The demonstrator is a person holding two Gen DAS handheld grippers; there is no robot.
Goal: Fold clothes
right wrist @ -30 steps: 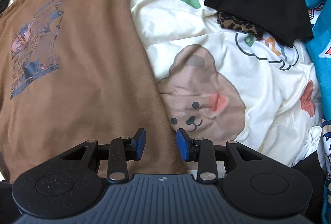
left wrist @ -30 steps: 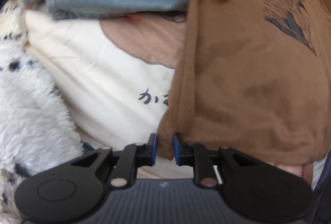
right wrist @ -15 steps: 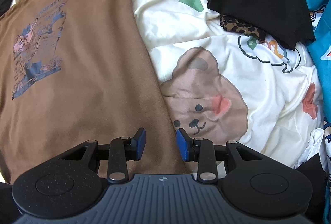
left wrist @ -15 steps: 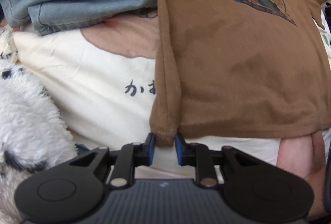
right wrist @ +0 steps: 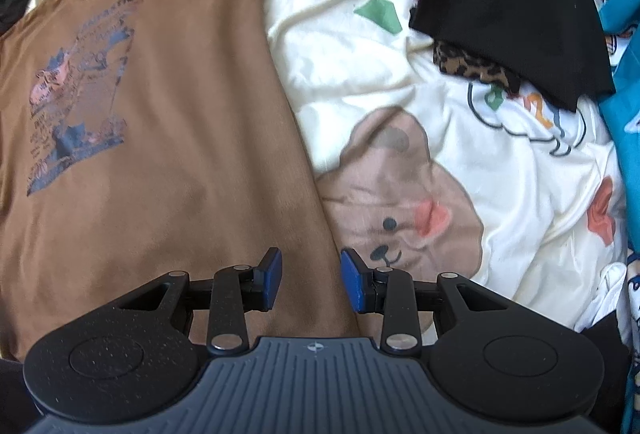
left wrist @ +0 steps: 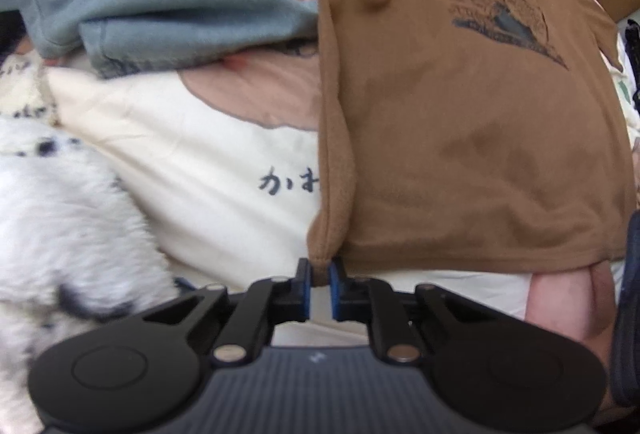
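My left gripper (left wrist: 319, 282) just closed, pinching brown T-shirt (left wrist: 460, 137) near-left hem corner. Right gripper (right wrist: 310, 280) half-open, empty, above near-right hem. Next: grab there.

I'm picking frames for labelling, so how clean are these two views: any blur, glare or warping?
Left wrist view: soft motion blur, worst on the white fluffy fabric; the brown T-shirt print is smeared, and the edges bow from fisheye. Right wrist view: sharper, the shirt's print blocky but clear; sunlight brightens the cream bear sheet without washing it out; corners vignette dark.
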